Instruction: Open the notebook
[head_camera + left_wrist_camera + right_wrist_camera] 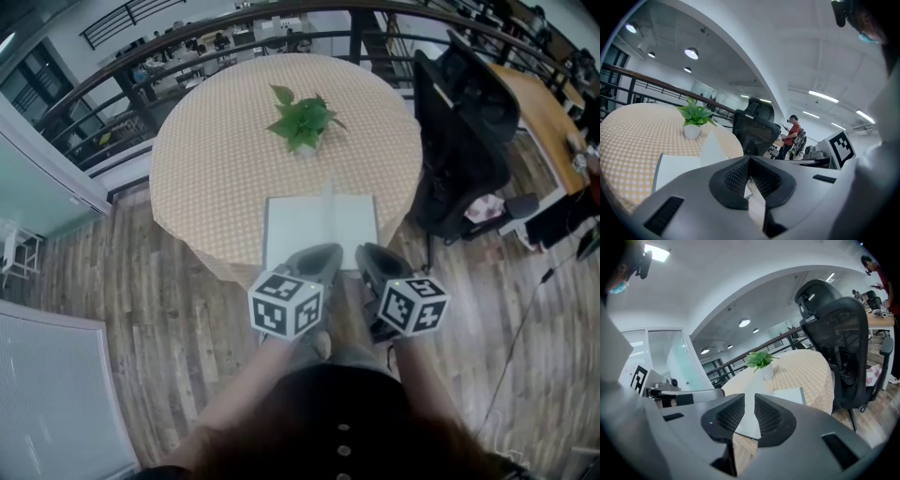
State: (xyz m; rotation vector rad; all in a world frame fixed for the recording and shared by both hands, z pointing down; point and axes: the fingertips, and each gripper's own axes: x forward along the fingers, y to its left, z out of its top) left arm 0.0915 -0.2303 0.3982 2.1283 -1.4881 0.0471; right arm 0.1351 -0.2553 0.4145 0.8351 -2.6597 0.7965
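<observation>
The notebook (322, 228) lies open on the round checked table (216, 159), white pages up, near the table's front edge. One page (712, 146) stands up from its middle. Both grippers hover side by side over the notebook's near edge, apart from it. My left gripper (326, 251) has its pads closed tip to tip (750, 159) with nothing held. My right gripper (368, 251) shows a narrow gap between its pads (749, 404); only the far white page (751, 390) shows through the gap, nothing is gripped.
A small potted plant (302, 122) stands behind the notebook at the table's middle. A black office chair (461, 131) sits right of the table. A dark railing (141, 66) curves behind. A person in a red shirt (791, 135) stands far off. Wood floor surrounds the table.
</observation>
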